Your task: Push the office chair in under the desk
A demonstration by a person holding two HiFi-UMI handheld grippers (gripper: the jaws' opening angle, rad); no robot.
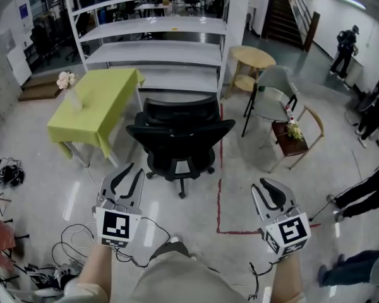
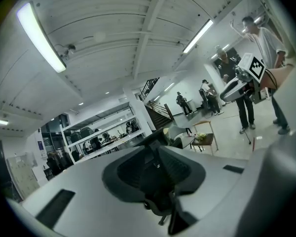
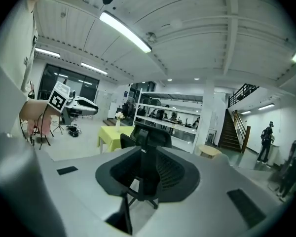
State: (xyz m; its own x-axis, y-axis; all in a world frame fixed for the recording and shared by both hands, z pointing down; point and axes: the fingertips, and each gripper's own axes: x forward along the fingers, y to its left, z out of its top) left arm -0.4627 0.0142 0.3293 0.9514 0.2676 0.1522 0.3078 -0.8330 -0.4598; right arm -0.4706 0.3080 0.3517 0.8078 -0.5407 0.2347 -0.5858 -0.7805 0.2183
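The black office chair (image 1: 179,137) stands on the floor just right of the desk with a yellow-green cloth (image 1: 98,103), its backrest facing me and its seat out from under the desk. My left gripper (image 1: 127,172) and right gripper (image 1: 271,187) hover side by side in front of me, both short of the chair and touching nothing. Each has its jaws a little apart with nothing between them. The chair (image 2: 157,169) shows past the jaws in the left gripper view. The right gripper view has the chair (image 3: 149,139) and, further left, the desk (image 3: 112,132).
A vase of flowers (image 1: 67,82) stands on the desk. White shelving (image 1: 155,46) runs behind the chair. A round wooden table (image 1: 252,59), a grey chair (image 1: 275,96) and a small wooden chair (image 1: 295,136) stand to the right. Red floor tape (image 1: 220,188), cables (image 1: 72,238), people at right.
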